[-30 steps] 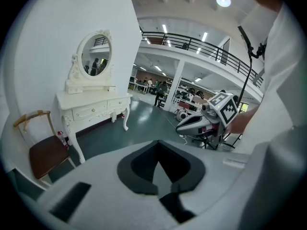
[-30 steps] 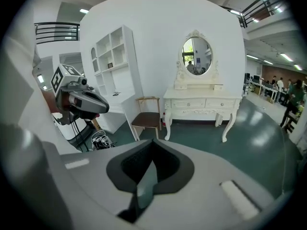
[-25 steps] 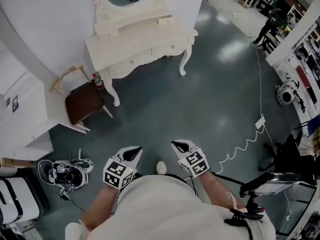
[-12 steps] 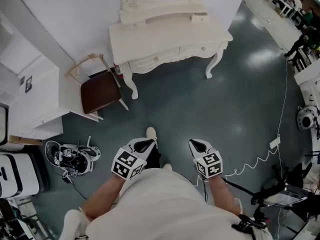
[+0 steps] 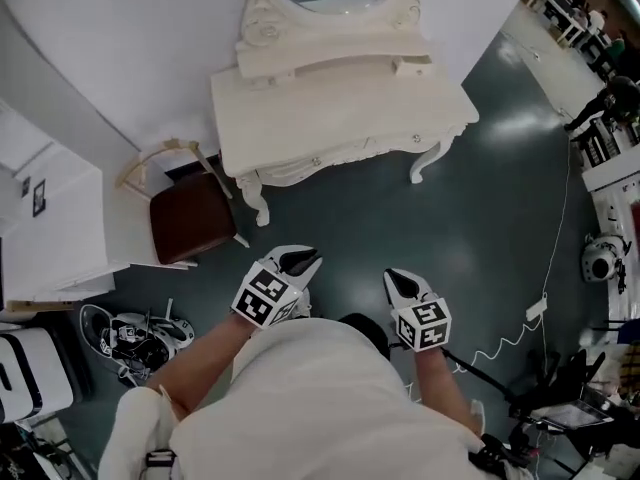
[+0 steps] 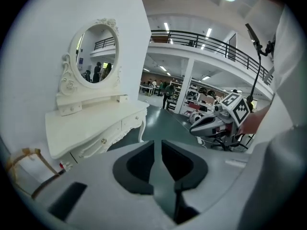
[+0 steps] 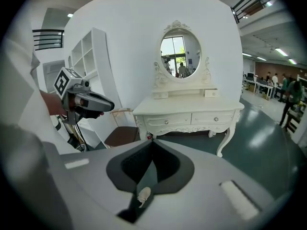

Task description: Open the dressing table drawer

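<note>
Two drawers (image 7: 180, 120) sit side by side in the front of the white dressing table (image 5: 330, 98), just under its top. Both are shut. Each has one small round knob (image 7: 166, 121) in the middle. The table stands against the wall, with a chair (image 5: 190, 218) just beside it. Both grippers are well apart from the table and touch nothing.

The left gripper (image 5: 303, 260) has just been opening its jaws. There is a thin gap between them, and nothing is in it. The right gripper (image 5: 398, 280) has its jaws closed together at the tips and holds nothing.

A drawer like this looks hard and stiff, most likely wood, so it should not bend or squash. It should slide straight out if it is pulled flat and even. The knob is the only good place to hold. It is tiny and looks smooth, so the jaws could slip off it. They would need to open wider than the knob, go around it, and squeeze just behind its round head. The table stands on thin curvy legs (image 5: 424, 164) and may be light, so a hard tug might drag the whole table. A slow, gentle pull seems best.
</note>
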The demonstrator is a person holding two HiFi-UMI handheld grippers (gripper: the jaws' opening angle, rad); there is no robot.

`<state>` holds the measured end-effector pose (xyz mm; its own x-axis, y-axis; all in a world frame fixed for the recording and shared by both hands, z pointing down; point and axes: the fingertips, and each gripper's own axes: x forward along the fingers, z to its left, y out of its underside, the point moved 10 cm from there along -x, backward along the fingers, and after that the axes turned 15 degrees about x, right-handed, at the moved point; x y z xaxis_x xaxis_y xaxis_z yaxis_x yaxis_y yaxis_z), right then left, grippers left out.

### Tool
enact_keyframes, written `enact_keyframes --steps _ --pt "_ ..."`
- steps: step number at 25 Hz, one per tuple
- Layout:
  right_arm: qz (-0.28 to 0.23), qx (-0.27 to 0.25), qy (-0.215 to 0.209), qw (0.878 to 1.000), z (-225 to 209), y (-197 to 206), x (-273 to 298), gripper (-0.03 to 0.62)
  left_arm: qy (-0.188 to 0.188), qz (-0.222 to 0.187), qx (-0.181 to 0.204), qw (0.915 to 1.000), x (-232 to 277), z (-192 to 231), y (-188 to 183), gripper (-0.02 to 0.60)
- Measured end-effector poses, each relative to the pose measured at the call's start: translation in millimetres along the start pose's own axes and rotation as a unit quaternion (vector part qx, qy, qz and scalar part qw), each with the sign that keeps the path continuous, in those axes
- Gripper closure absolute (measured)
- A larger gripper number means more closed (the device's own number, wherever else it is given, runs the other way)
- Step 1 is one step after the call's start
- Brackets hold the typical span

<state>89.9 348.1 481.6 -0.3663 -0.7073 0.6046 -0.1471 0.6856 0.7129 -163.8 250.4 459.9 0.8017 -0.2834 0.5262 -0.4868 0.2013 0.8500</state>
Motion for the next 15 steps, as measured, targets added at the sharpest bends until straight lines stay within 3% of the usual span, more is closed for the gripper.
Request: enact_keyframes --steps 6,9,15 --pt "0.003 0.009 -0.003 1.0 -27.1 -55.8 39.5 0.594 -0.032 -0.001 -0.026 0.9992 35.6 83.0 -21.3 0.542" --pt "0.01 0.015 -0.012 1.0 -61.2 -79.8 65.7 0.594 -0.053 -0.001 -0.049 0.9974 62.0 116.8 -25.6 0.581" --pt "0.027 -0.028 -0.051 0.998 -141.4 -161.6 112.5 0.594 -0.106 0.008 -0.097 0.9895 124.1 174.4 -58.3 0.58"
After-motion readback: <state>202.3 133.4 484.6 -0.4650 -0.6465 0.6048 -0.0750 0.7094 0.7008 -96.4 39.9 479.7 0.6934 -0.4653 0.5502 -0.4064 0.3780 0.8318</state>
